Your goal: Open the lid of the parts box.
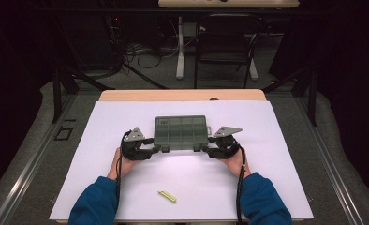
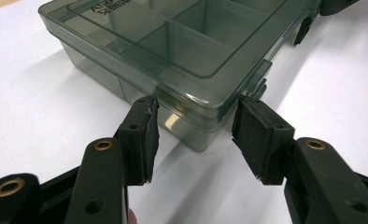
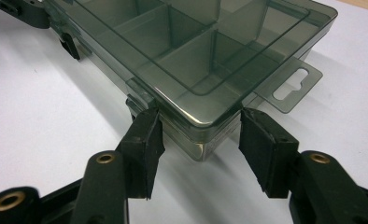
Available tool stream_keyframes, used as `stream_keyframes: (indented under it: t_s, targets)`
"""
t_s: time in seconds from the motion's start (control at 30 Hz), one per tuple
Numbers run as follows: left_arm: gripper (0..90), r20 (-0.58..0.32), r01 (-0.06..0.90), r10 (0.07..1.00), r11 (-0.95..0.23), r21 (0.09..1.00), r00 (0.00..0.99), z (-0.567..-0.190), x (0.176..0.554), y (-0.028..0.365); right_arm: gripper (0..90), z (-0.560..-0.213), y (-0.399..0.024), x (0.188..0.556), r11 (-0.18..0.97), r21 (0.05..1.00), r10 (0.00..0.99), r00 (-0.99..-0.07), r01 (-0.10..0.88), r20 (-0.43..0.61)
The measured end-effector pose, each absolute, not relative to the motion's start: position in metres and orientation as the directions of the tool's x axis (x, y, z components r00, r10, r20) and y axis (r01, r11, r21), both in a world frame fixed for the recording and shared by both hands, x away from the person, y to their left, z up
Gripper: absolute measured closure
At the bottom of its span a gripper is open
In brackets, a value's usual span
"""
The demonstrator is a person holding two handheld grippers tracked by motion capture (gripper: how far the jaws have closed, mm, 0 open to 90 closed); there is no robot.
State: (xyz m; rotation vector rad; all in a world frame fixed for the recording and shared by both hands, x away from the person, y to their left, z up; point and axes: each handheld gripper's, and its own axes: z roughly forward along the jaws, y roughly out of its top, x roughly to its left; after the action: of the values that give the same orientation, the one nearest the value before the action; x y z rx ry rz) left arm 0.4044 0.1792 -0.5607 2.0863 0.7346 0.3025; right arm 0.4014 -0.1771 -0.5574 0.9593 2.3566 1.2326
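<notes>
Lid of box [image 1: 180, 132] not yet opened; left gripper [image 2: 195, 126] and right gripper [image 3: 198, 135] fingers straddle its near corners, half-wide, grip unclear; latches unopened.

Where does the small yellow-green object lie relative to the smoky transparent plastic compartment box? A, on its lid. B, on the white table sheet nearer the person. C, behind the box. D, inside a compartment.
B: the small yellow-green object lies on the white table sheet, nearer the person than the compartment box.
</notes>
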Motion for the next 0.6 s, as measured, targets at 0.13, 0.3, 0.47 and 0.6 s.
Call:
stream_keyframes:
  t_s: [0.13, 0.3, 0.47, 0.6]
  targets:
    - [49.6, -0.063, 0.397, 0.607, -0.434, 0.809, 0.792, -0.5605, 0.4044, 0.1790, 48.0, -0.5582, -0.1774, 0.4017, 0.391, 0.821, 0.687, -0.726, 0.416, 0.040]
    - [50.2, -0.093, 0.415, 0.609, -0.413, 0.811, 0.788, -0.5602, 0.4049, 0.1803, 48.1, -0.5579, -0.1772, 0.4014, 0.394, 0.820, 0.689, -0.724, 0.415, 0.035]
    - [51.3, -0.125, 0.431, 0.606, -0.391, 0.813, 0.786, -0.5596, 0.4058, 0.1825, 48.1, -0.5575, -0.1765, 0.4011, 0.398, 0.820, 0.689, -0.724, 0.410, 0.027]
    - [51.3, -0.147, 0.444, 0.607, -0.374, 0.814, 0.781, -0.5600, 0.4064, 0.1831, 48.2, -0.5577, -0.1768, 0.4011, 0.393, 0.821, 0.691, -0.722, 0.414, 0.033]
